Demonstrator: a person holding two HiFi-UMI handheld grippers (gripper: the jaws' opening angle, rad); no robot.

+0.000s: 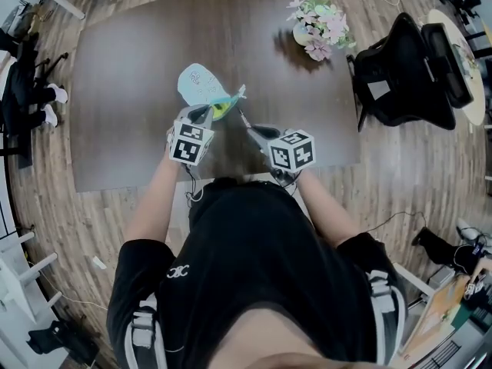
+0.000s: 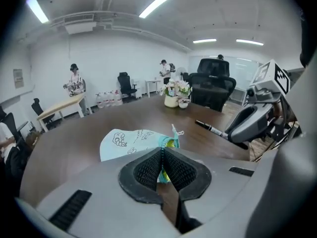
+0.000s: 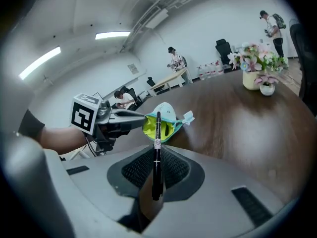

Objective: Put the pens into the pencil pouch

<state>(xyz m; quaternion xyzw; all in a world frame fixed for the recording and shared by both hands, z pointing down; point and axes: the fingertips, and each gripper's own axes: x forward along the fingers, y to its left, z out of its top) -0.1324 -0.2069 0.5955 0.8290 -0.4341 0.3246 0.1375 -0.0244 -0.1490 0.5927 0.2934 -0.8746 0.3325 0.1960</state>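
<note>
The pencil pouch [image 1: 201,85], pale blue with small doodles, sits just above the middle of the head view on the dark brown table [image 1: 131,68]. Its open mouth faces the lower right and shows a yellow-green lining. The left gripper [image 1: 206,114] has its jaws pressed together on the zipper edge of that mouth, and in its own view the teal edge sits pinched between the ribbed pads. The pen [image 3: 157,150], black and slim, runs up the middle of the right gripper view, clamped between the jaws of the right gripper [image 3: 156,171]. Its far end reaches the pouch mouth, though whether it is inside cannot be told. A pot of pink flowers [image 1: 319,28] stands at the table's upper right, with a black office chair [image 1: 407,71] beyond the right edge.
</note>
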